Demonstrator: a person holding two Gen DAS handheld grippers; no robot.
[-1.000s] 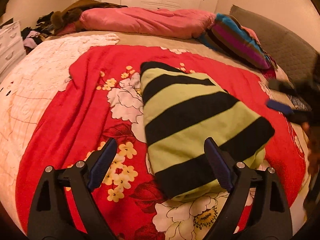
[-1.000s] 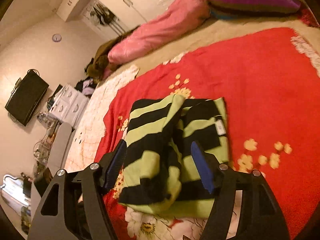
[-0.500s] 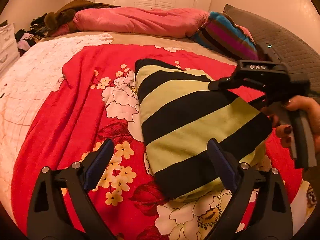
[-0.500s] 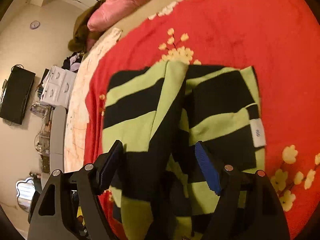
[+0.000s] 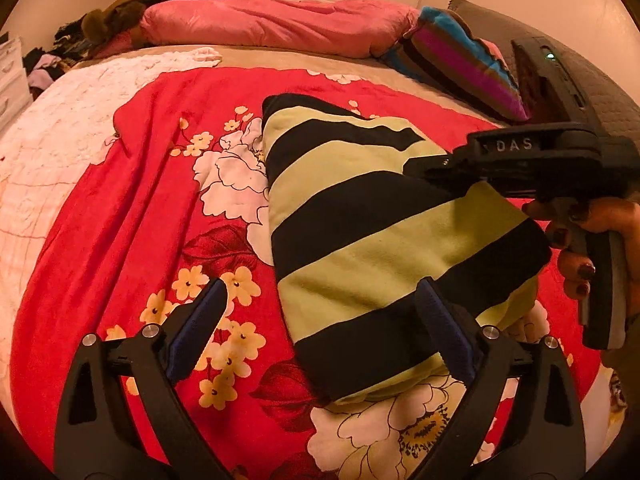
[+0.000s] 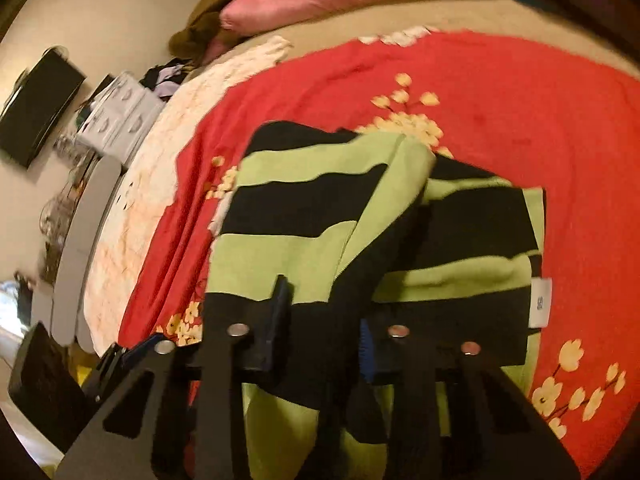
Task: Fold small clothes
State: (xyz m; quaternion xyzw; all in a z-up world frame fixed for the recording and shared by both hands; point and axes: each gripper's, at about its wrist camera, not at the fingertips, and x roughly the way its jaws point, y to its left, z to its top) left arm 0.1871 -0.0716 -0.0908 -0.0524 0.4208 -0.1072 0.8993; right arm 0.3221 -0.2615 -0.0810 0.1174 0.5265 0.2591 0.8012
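On the red floral blanket (image 5: 120,208) lies the striped garment (image 5: 372,240), partly folded. Right tool (image 6: 324,320) is clenched on a raised fold at its near edge; left tool (image 5: 320,320) released, hovering beside. Judged step: mid-fold. Next: carry fold across, then release.

1. In my left wrist view the folded garment (image 5: 384,232) lies on the blanket (image 5: 132,208), centre to lower right of the frame.
2. My left gripper (image 5: 320,336) sits at the bottom, one finger over the blanket to the left, the other over the garment's near edge.
3. My right gripper (image 5: 532,160) enters from the right edge, above the garment's far right side.
4. A long pillow (image 5: 276,24) lies across the top, behind the blanket; a second pillow (image 5: 460,64) sits at upper right.
5. In the right wrist view a tag (image 6: 540,302) lies at the garment's right edge, and a drawer unit (image 6: 116,120) stands at upper left, beyond the bed.
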